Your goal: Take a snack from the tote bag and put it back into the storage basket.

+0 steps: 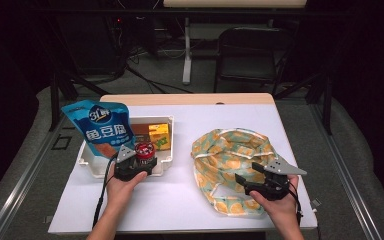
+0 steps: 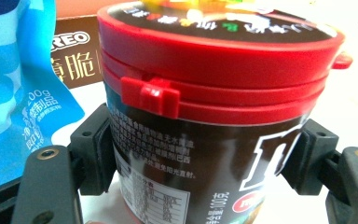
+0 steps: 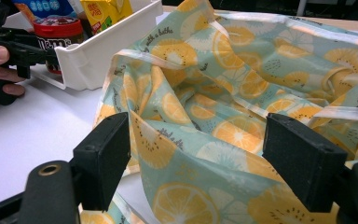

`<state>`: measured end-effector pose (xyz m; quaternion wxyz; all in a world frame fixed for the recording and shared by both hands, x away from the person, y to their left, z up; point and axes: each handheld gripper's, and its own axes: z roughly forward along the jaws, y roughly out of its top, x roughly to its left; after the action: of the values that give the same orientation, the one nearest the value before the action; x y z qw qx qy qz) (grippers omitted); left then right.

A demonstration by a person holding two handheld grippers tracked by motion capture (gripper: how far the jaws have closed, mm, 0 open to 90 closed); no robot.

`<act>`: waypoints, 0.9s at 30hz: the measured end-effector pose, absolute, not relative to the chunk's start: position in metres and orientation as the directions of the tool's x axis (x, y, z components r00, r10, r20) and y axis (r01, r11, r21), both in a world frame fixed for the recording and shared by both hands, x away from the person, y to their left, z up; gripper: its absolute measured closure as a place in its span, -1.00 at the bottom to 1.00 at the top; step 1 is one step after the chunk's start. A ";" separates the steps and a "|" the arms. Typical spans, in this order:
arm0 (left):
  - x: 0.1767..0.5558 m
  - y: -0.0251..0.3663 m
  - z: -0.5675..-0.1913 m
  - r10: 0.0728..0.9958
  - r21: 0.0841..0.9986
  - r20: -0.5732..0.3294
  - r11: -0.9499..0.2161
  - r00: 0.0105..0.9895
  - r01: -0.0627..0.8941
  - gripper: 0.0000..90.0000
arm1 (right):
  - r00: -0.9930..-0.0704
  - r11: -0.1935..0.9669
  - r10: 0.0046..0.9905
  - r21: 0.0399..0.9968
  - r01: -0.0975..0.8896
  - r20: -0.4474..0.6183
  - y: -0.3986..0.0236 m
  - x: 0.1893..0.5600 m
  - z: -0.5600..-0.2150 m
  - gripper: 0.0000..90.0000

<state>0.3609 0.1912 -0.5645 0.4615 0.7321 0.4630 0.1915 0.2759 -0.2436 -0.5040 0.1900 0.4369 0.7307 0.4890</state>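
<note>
The red-lidded candy tub (image 2: pixel 214 107) stands upright in the near corner of the white bin (image 1: pixel 167 145). The left gripper (image 1: pixel 136 162) has its fingers (image 2: pixel 93 154) clamped on the tub's sides. The fruit-print bag (image 1: pixel 232 155) lies well right of the bin, on the worktop (image 1: pixel 170 200). The right gripper (image 1: pixel 260 175) sits at the bag, fingers (image 3: pixel 105 158) spread apart and gripping nothing.

I count one white tray (image 1: pixel 167 150) on my table (image 1: pixel 180 200). Four snack items sit in it: one blue snack pouch (image 1: pixel 102 127), one brown biscuit box (image 1: pixel 141 134), one yellow juice carton (image 1: pixel 159 136), and one red-lidded candy tub (image 1: pixel 145 150). One lemon-print fabric bag (image 1: pixel 230 150) lies beside the tray. I hold two grippers, one in each hand: my left gripper (image 1: pixel 132 167) and my right gripper (image 1: pixel 252 182). Behind the table stands one black chair (image 1: pixel 250 50).
</note>
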 end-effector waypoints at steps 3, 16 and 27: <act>0.362 0.191 -0.565 0.852 0.845 -0.150 -0.153 0.502 0.512 -0.43 | -0.545 0.142 0.825 0.878 0.456 0.149 -0.243 0.276 -0.504 -0.49; 0.369 0.181 -0.566 0.826 0.793 -0.111 -0.261 0.552 0.550 -0.44 | -0.545 0.139 0.824 0.878 0.459 0.154 -0.244 0.277 -0.506 -0.48; 0.337 0.202 -0.546 0.849 0.872 -0.095 -0.180 0.519 0.455 -0.66 | -0.546 0.147 0.824 0.875 0.462 0.151 -0.245 0.278 -0.507 -0.49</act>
<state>0.3374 0.2020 -0.5455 0.4634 0.7382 0.4416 0.2128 0.2782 -0.2451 -0.5070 0.1867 0.4381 0.7338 0.4845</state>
